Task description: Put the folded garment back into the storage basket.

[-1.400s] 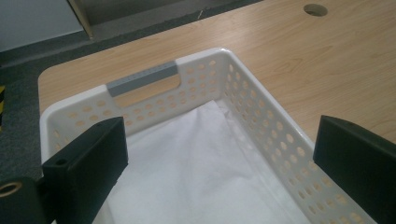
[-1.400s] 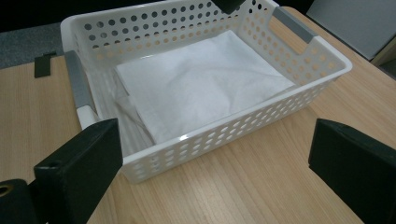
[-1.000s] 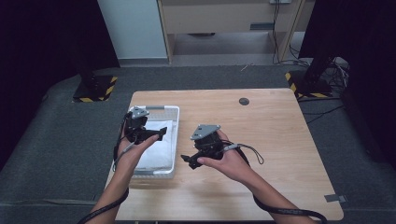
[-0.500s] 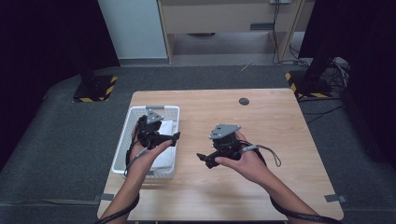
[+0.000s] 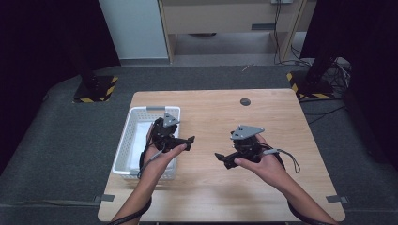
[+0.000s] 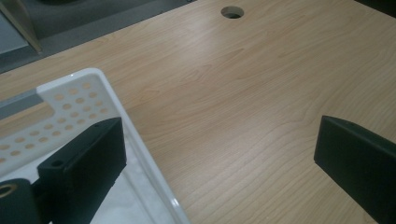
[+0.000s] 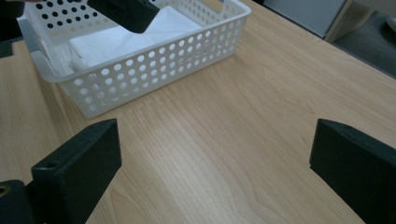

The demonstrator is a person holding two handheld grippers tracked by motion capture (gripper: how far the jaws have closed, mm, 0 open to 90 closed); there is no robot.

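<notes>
Both hands drift right since 1 s ago. Left tool (image 5: pixel 190 140) hangs over basket (image 5: pixel 123 140) right rim, jaws spread, empty. Right tool (image 5: pixel 220 158) above bare desk (image 5: pixel 281 122), spread. White cloth (image 7: pixel 135 32) lies in basket. Likely approach step; next: lower left tool onto cloth.

Free room: centre, right and near strip of table (image 5: pixel 281 122) are bare wood. Obstacle at left of high view: basket (image 5: pixel 126 140), walls raised, w/ left gripper (image 5: pixel 185 142) at its right rim. Right gripper (image 5: pixel 224 161) hangs mid-table, well apart from basket. Small hole (image 5: pixel 245 101) near far edge, flush w/ top.
</notes>
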